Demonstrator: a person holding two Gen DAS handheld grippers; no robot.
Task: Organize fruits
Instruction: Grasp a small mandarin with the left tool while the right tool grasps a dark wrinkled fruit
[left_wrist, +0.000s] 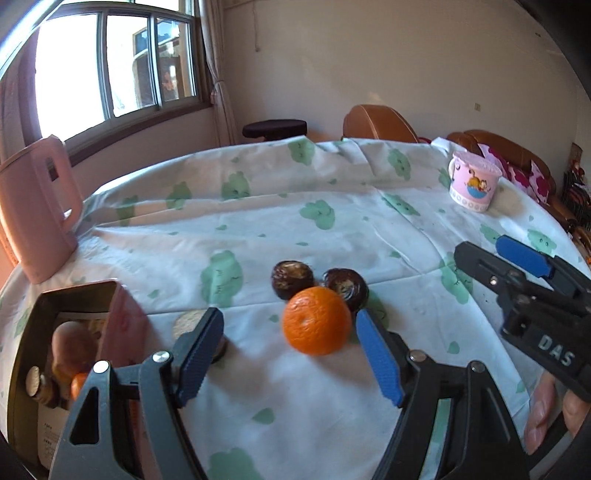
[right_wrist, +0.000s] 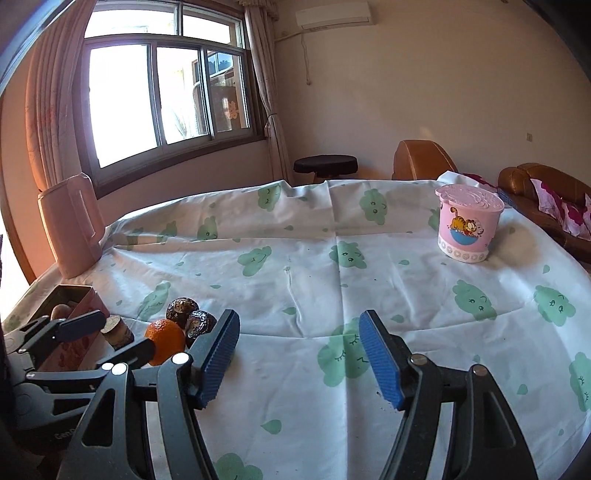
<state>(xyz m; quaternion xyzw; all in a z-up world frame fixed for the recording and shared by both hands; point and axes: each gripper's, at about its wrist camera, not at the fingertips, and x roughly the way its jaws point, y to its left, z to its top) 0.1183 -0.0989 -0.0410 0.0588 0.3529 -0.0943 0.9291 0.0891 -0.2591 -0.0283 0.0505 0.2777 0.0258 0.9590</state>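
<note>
An orange (left_wrist: 316, 320) lies on the cloth between the fingers of my left gripper (left_wrist: 290, 317), close to the right blue pad and apart from the left one; the jaws stand open. Just behind it sit two dark round fruits (left_wrist: 291, 278) (left_wrist: 345, 286). A small brown piece with a pale cut top (left_wrist: 190, 321) lies beside the left finger. At the left stands an open pink tin (left_wrist: 122, 317) holding a brownish fruit (left_wrist: 70, 343) and a small orange one (left_wrist: 78, 384). My right gripper (right_wrist: 298, 318) hangs open over bare cloth, to the right of the fruits (right_wrist: 166, 339).
A white tablecloth with green prints (right_wrist: 332, 266) covers the round table. A pink jug (right_wrist: 70, 225) stands at the far left edge and a lidded pink cartoon cup (right_wrist: 467, 229) at the far right. Behind the table are a black stool (right_wrist: 325, 164) and brown sofas (right_wrist: 535, 192).
</note>
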